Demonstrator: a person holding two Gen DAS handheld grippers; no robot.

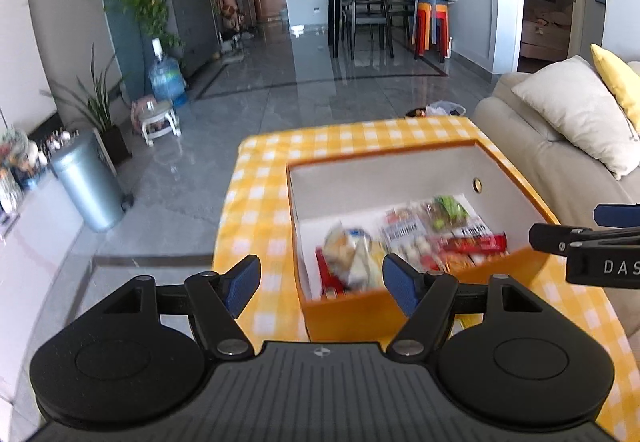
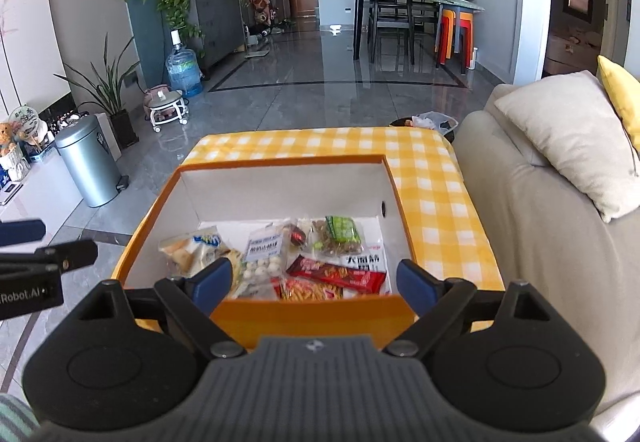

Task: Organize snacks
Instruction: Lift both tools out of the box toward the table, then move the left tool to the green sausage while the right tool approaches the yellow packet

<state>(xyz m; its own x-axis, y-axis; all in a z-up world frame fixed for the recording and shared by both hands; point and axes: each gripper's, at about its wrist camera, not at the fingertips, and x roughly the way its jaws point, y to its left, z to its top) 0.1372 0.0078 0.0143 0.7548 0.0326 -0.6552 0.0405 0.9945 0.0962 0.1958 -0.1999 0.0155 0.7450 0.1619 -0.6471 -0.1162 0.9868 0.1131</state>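
Note:
An open orange box [image 2: 312, 316] with a white inside stands on a table with a yellow checked cloth [image 2: 436, 177]. Several snack packets lie in it: a bread bag [image 2: 192, 248], a clear bag of white balls [image 2: 266, 256], a green nut packet [image 2: 340, 232] and a red bar [image 2: 340, 276]. The box also shows in the left wrist view [image 1: 352, 316], blurred. My right gripper [image 2: 314, 282] is open and empty above the box's near wall. My left gripper [image 1: 320, 282] is open and empty over the box's near left corner.
A beige sofa [image 2: 540, 226] with a white cushion [image 2: 568, 137] runs along the table's right side. A silver bin [image 2: 90, 165], plants and a water bottle [image 2: 184, 67] stand to the left. A dining table with chairs [image 2: 392, 17] is far back.

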